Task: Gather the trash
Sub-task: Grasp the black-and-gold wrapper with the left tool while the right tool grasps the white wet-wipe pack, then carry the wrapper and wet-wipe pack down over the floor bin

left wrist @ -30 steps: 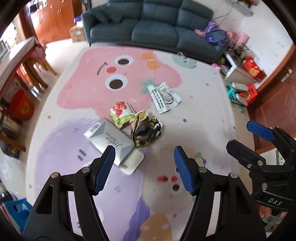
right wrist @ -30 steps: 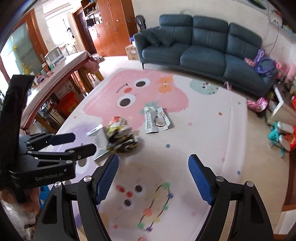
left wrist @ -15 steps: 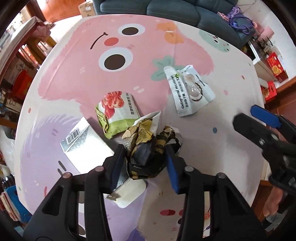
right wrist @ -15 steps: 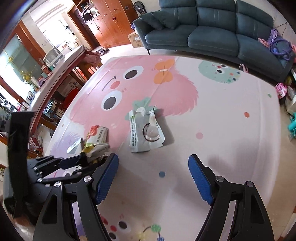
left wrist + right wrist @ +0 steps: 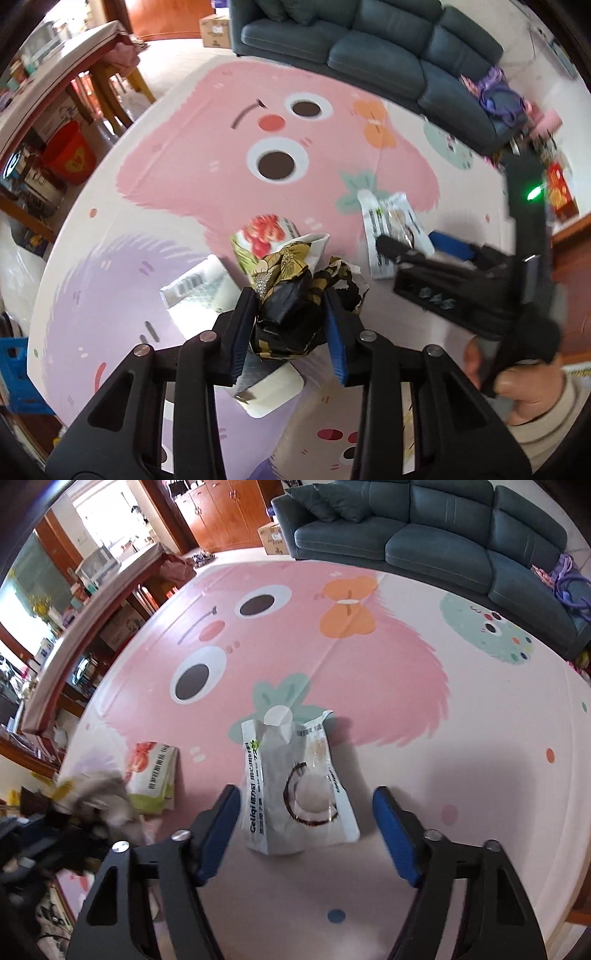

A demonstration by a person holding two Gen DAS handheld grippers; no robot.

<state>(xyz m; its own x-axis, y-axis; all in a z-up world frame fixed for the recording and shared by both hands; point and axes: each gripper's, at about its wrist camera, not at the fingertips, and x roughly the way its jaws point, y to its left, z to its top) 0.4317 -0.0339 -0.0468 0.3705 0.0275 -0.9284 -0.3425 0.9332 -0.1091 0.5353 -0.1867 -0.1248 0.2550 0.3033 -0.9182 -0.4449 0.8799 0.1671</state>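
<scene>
— Items counted?
— We count four: one crumpled black-and-gold wrapper [image 5: 291,317] clamped in the left tongs [image 5: 290,328], one white pouch [image 5: 295,786] on the mat [image 5: 424,709] before the wide right tongs [image 5: 306,834], one strawberry packet [image 5: 153,775], apparently one blurred white box [image 5: 195,291].

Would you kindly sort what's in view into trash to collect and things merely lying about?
Trash:
- black floral wrapper, in the left tongs
- white coconut pouch, before the open right tongs
- strawberry packet
- white carton

Lying about:
- sofa
- red bucket
</scene>
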